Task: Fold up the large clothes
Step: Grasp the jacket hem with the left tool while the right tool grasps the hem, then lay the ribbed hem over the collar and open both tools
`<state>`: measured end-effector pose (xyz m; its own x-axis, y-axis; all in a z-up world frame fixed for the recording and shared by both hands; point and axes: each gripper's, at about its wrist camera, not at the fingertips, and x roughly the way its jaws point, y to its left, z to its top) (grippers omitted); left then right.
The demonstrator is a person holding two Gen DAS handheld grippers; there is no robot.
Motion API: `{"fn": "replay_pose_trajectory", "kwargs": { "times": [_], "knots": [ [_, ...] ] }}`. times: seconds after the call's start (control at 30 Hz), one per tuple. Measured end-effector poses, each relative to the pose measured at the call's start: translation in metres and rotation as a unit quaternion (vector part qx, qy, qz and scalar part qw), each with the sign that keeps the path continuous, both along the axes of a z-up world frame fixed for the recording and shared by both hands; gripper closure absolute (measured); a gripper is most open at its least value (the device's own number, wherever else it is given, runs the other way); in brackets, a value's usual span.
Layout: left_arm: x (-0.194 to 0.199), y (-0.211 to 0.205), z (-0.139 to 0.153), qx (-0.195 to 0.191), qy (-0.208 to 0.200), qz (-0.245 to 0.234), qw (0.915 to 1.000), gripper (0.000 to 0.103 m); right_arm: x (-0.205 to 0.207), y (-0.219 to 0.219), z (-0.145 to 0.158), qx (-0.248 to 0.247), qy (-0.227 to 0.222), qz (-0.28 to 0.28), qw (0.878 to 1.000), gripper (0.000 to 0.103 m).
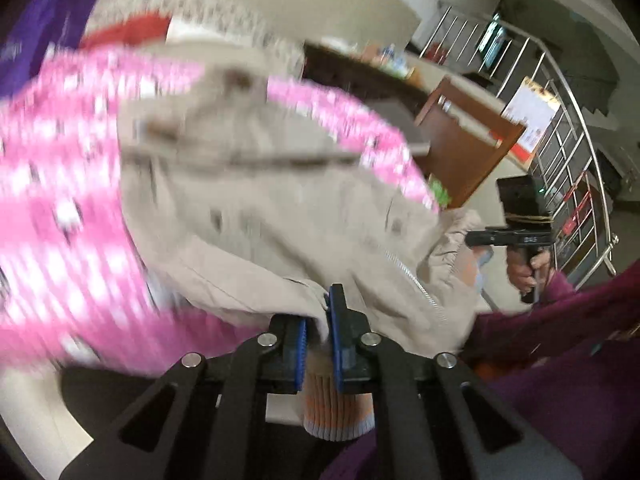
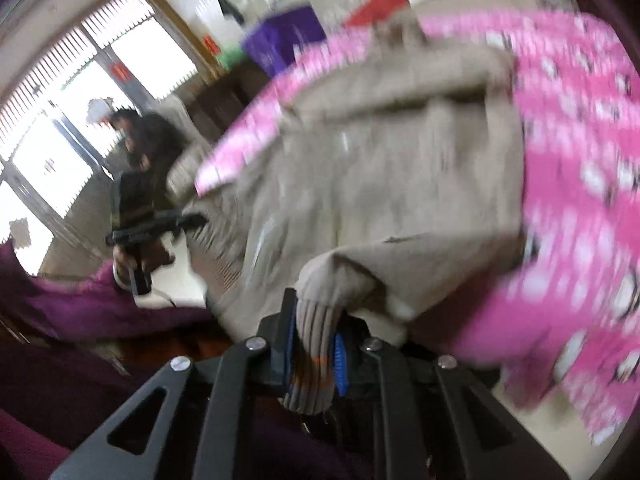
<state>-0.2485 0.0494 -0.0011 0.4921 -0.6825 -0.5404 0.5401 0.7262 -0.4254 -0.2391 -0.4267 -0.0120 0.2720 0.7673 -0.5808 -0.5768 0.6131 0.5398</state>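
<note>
1. The left gripper [image 1: 320, 344] is clamped on the ribbed cuff [image 1: 338, 408] of a beige jacket [image 1: 260, 208]; the blue pads press on the cloth from both sides, and the orange-striped end of the cuff hangs out below them, toward the camera.
2. The right gripper [image 2: 316, 344] is likewise clamped on the jacket's other ribbed cuff [image 2: 312, 360]; the sleeve bunches up just above the jaws, and the cuff's end sticks out below the pads.
3. The jacket lies spread over a pink patterned sheet [image 1: 60, 200], its body reaching away from both grippers toward the far side; a metal zipper [image 1: 416, 280] runs down its near right part in the left wrist view.
4. Both views are smeared by motion blur, so finer detail of the jacket's far end cannot be told.
5. In the left wrist view the right gripper shows at the right, held in a hand [image 1: 524, 268] with a purple sleeve [image 1: 560, 340] below it; in the right wrist view the left gripper appears at the left, also held by a hand [image 2: 124, 258].
6. Beyond the sheet's far edge lie a purple bag [image 1: 44, 36] at the far left and something red [image 1: 128, 32] just beside it; a brown wooden chair [image 1: 468, 148] and a metal railing [image 1: 568, 120] stand at the right.
</note>
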Motion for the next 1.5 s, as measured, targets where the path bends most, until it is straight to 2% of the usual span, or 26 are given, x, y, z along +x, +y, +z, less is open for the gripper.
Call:
{"fn": "replay_pose_trajectory", "kwargs": {
  "times": [0.13,0.23,0.33,0.5,0.63,0.7,0.8,0.83,0.9,0.97,1.03,1.07,1.1,1.17,1.2,1.27,1.33,1.37,1.43,1.5],
  "knots": [
    [0.028,0.008,0.049,-0.006,-0.035,0.028,0.9990,0.103,0.033,-0.013,0.044,0.062,-0.040,-0.029,0.997,0.088],
    [0.078,0.017,0.075,-0.026,-0.027,0.072,0.9967,0.103,0.071,-0.016,0.066,0.082,-0.059,-0.077,0.992,0.088],
    [0.130,0.024,0.081,-0.048,-0.015,0.114,0.9923,0.103,0.121,-0.015,0.074,0.085,-0.056,-0.135,0.986,0.088],
    [0.227,0.042,0.071,-0.073,0.019,0.164,0.9836,0.103,0.216,-0.010,0.066,0.088,-0.019,-0.208,0.974,0.088],
    [0.299,0.042,0.048,-0.049,0.036,0.202,0.9776,0.103,0.286,-0.004,0.059,0.071,-0.003,-0.226,0.972,0.088],
    [0.321,0.041,0.037,-0.036,0.041,0.212,0.9758,0.103,0.314,0.002,0.054,0.054,-0.004,-0.236,0.970,0.088],
    [0.356,0.040,0.016,-0.021,0.077,0.220,0.9723,0.103,0.358,0.011,0.038,0.031,0.004,-0.254,0.967,0.087],
    [0.365,0.040,0.010,-0.016,0.089,0.216,0.9722,0.103,0.370,0.014,0.030,0.015,0.014,-0.257,0.966,0.084],
    [0.375,0.039,0.004,-0.005,0.109,0.207,0.9723,0.103,0.389,0.025,0.016,-0.047,0.014,-0.260,0.964,0.066],
    [0.375,0.040,0.009,-0.015,0.113,0.194,0.9744,0.096,0.391,0.033,0.019,-0.081,-0.002,-0.257,0.963,0.060],
    [0.367,0.041,0.021,-0.023,0.104,0.183,0.9773,0.081,0.377,0.032,0.035,-0.073,-0.025,-0.263,0.962,0.055],
    [0.362,0.040,0.028,-0.021,0.096,0.183,0.9782,0.071,0.370,0.028,0.041,-0.062,-0.033,-0.271,0.960,0.048],
    [0.358,0.040,0.034,-0.022,0.092,0.180,0.9790,0.067,0.363,0.026,0.049,-0.053,-0.046,-0.284,0.956,0.040],
    [0.351,0.041,0.044,-0.027,0.083,0.181,0.9796,0.061,0.340,0.027,0.068,-0.044,-0.079,-0.295,0.951,0.037],
    [0.347,0.041,0.048,-0.024,0.074,0.189,0.9789,0.057,0.335,0.032,0.074,-0.042,-0.088,-0.284,0.954,0.038],
    [0.340,0.039,0.052,-0.017,0.059,0.196,0.9787,0.057,0.327,0.054,0.076,-0.049,-0.092,-0.242,0.965,0.038],
    [0.336,0.034,0.047,-0.016,0.057,0.193,0.9794,0.057,0.327,0.085,0.061,-0.076,-0.075,-0.193,0.975,0.038],
    [0.336,0.030,0.041,-0.010,0.061,0.192,0.9794,0.057,0.333,0.098,0.052,-0.094,-0.070,-0.179,0.977,0.038],
    [0.340,0.019,0.027,0.015,0.072,0.194,0.9783,0.057,0.344,0.129,0.031,-0.145,-0.072,-0.161,0.974,0.041],
    [0.347,0.005,0.006,0.059,0.085,0.193,0.9758,0.057,0.362,0.156,0.009,-0.182,-0.075,-0.147,0.969,0.044]
  ]
}}
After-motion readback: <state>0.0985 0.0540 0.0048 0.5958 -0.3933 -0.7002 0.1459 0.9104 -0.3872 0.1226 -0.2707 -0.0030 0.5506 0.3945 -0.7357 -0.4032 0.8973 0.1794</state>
